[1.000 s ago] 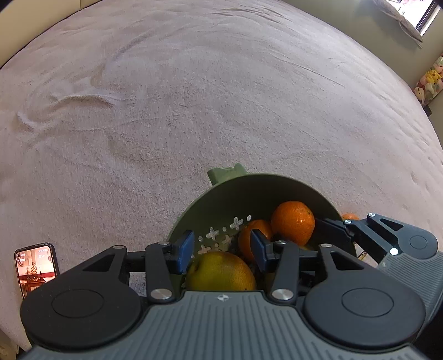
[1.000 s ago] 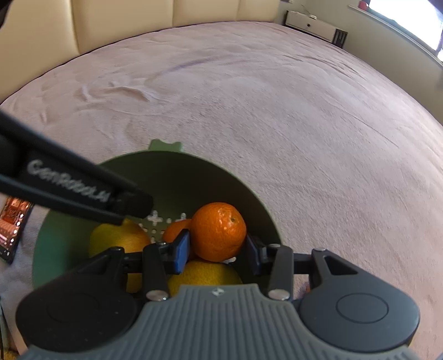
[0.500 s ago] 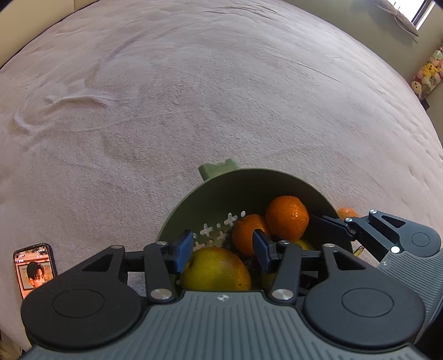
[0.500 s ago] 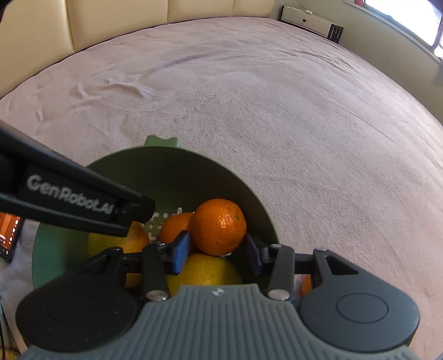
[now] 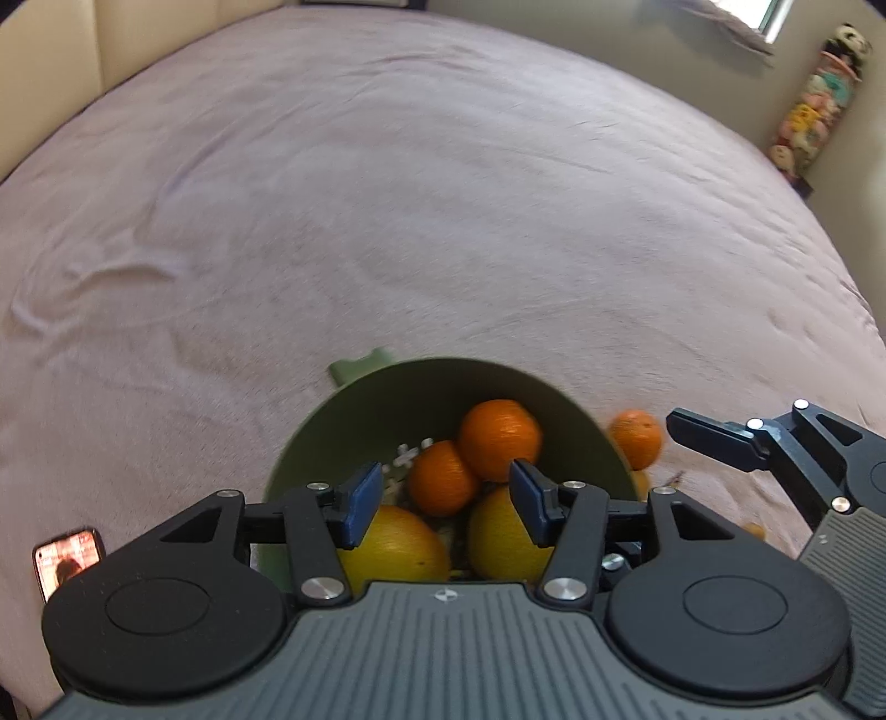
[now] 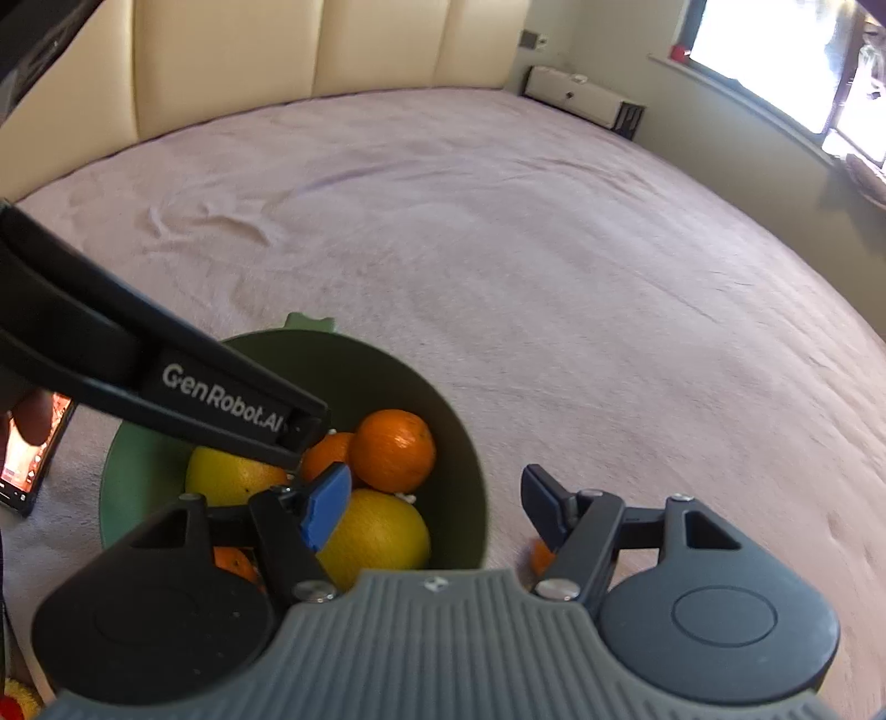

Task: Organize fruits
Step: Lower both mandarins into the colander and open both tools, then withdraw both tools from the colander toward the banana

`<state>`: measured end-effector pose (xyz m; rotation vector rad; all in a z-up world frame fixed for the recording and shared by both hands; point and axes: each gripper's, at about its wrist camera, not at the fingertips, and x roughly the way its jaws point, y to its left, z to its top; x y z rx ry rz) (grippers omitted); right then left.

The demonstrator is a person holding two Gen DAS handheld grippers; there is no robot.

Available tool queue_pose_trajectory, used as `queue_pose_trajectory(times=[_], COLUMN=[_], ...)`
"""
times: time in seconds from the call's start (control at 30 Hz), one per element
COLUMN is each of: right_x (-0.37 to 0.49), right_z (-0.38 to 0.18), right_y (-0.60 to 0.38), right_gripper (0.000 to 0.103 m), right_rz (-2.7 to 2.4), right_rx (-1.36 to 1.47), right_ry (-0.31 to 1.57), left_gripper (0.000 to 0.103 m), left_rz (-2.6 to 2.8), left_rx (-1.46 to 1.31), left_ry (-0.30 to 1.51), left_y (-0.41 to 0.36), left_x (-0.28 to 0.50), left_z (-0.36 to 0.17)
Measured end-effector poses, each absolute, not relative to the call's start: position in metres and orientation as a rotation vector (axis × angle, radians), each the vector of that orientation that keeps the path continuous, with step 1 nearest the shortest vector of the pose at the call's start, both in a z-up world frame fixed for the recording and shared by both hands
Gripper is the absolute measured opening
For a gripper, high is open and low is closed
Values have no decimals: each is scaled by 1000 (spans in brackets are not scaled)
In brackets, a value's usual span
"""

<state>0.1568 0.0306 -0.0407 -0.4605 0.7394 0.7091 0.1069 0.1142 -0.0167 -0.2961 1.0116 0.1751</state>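
Observation:
A green colander bowl (image 5: 387, 399) (image 6: 454, 443) sits on the pink bedspread. It holds two oranges (image 5: 498, 437) (image 6: 393, 448) and two yellow citrus fruits (image 5: 393, 548) (image 6: 376, 537). My left gripper (image 5: 446, 498) is open and empty, just above the bowl's near rim. My right gripper (image 6: 437, 504) is open and empty, over the bowl's right rim. Another orange (image 5: 637, 437) lies on the bed right of the bowl; a bit of it shows under my right finger in the right wrist view (image 6: 540, 554).
A phone (image 5: 66, 559) with a lit screen lies on the bed left of the bowl. The wide pink bedspread (image 6: 498, 249) stretches ahead to a cream headboard (image 6: 332, 50). A stack of plush toys (image 5: 814, 105) stands at the far right wall.
My right gripper has opened, let go of the orange into the bowl, and pulled back to the right. My left gripper has lifted back a little.

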Motion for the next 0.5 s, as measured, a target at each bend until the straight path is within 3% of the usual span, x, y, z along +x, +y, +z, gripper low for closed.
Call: queue_pose_trajectory(times=[0.5], right_x=[113], right_z=[-15], right_y=[-43], right_gripper=[69], right_rz=[544], right_rx=[-360], right_ry=[671], left_gripper=[66], left_rz=[5], left_rx=[-167], left_ry=[872], left_y=[47], left_x=[84], left_z=[13])
